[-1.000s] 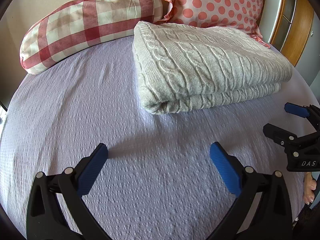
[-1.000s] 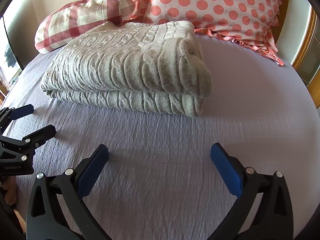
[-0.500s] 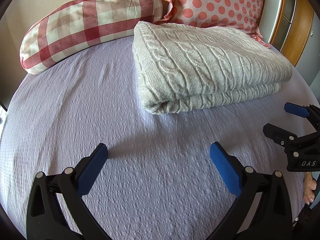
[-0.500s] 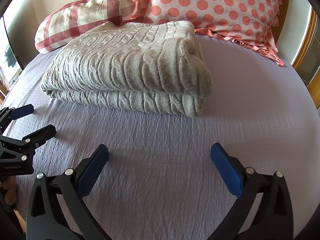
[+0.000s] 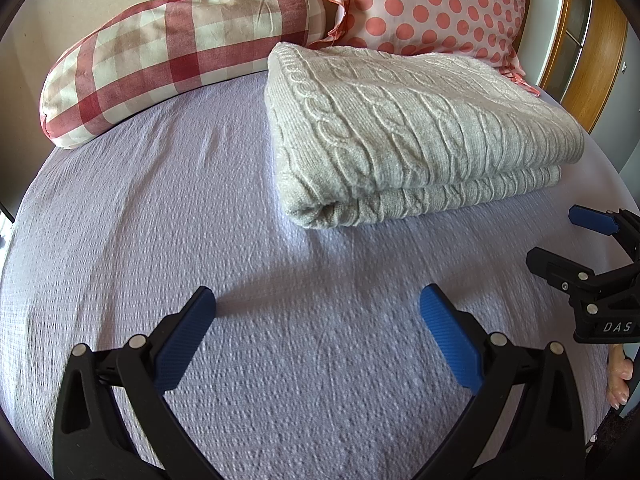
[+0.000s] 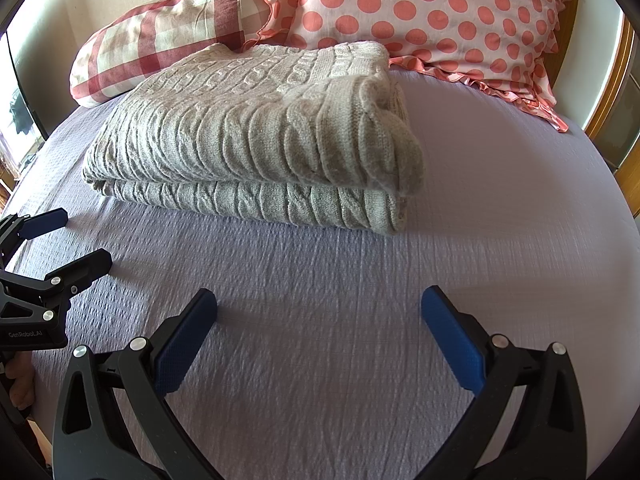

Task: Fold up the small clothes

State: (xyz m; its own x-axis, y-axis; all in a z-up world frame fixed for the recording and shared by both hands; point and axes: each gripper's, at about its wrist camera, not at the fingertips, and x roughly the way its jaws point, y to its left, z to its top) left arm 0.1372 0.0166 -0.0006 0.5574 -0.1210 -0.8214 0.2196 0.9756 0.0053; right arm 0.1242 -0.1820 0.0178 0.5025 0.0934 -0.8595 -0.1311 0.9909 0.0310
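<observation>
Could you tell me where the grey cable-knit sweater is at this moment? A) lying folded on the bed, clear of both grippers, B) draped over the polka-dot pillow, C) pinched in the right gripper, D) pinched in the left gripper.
A: the grey cable-knit sweater lies folded on the bed, while the left gripper and right gripper are open with nothing between their fingers.

Folded sweater (image 5: 408,128) lies on the bed (image 5: 160,208), toward the head end, right of the bed's middle. Two pillows behind it along the head edge: checked pillow (image 5: 176,44) toward the left corner, dotted pillow (image 5: 432,4) directly behind, touching the sweater's back edge. Left gripper (image 5: 316,312) and right gripper (image 6: 318,312) sit side by side over the bed's near part, both apart from the sweater.
</observation>
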